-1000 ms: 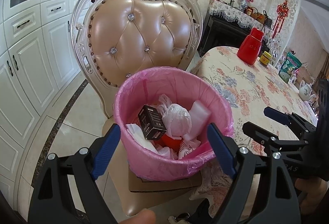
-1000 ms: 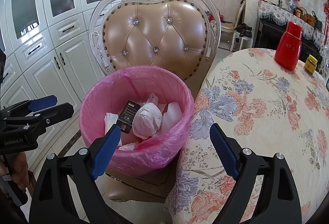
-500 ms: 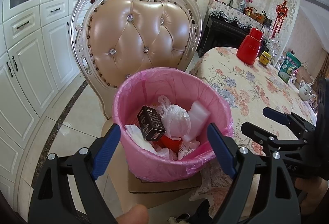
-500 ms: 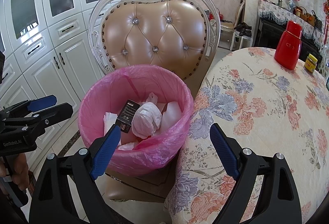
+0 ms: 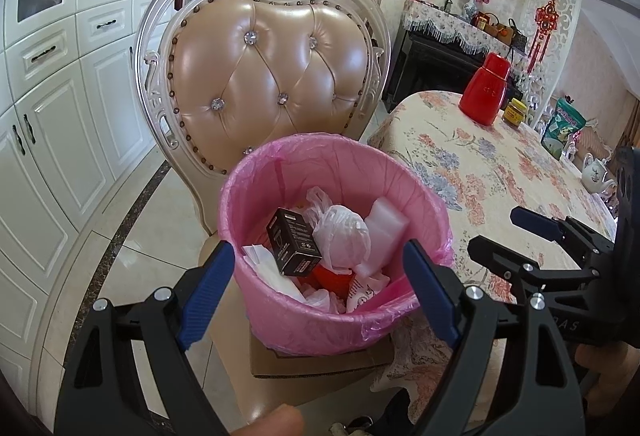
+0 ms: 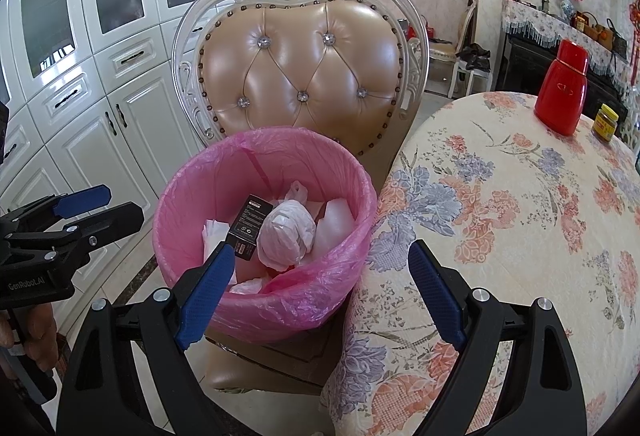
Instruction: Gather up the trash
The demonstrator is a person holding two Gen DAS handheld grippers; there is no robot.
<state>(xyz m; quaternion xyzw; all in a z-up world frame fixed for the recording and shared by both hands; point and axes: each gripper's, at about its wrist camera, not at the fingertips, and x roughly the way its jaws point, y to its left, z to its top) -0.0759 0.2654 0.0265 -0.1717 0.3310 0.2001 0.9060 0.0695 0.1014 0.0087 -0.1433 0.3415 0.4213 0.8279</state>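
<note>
A pink bag-lined waste bin (image 5: pixel 336 276) is seen standing on a flat cardboard box (image 5: pixel 320 360) on the seat of an ornate tufted chair (image 5: pixel 264 76), close beside the near left edge of the tabletop (image 6: pixel 500 220), which is covered with a floral cloth. The bin is filled with a black carton (image 5: pixel 294 242), a knotted white plastic bag (image 5: pixel 342 236), a pale foam piece (image 5: pixel 386 226), and crumpled paper and wrappers beneath. The left hand-held gripper (image 5: pixel 316 288) is held spread wide just in front of the bin's near rim, nothing being pinched; the right hand-held gripper (image 6: pixel 320 288) is likewise spread and empty, aimed between the bin and the tabletop edge. The load is judged light, since it is mostly film, foam and paper. The pink liner is thin, soft and slippery, and could be torn if pulled sharply or snagged on the carton's corners. Hold is best taken on the folded-over film at the rim, at two opposite sides, where slack can be gathered; the bin itself may slide on the cardboard when the liner is lifted.
</note>
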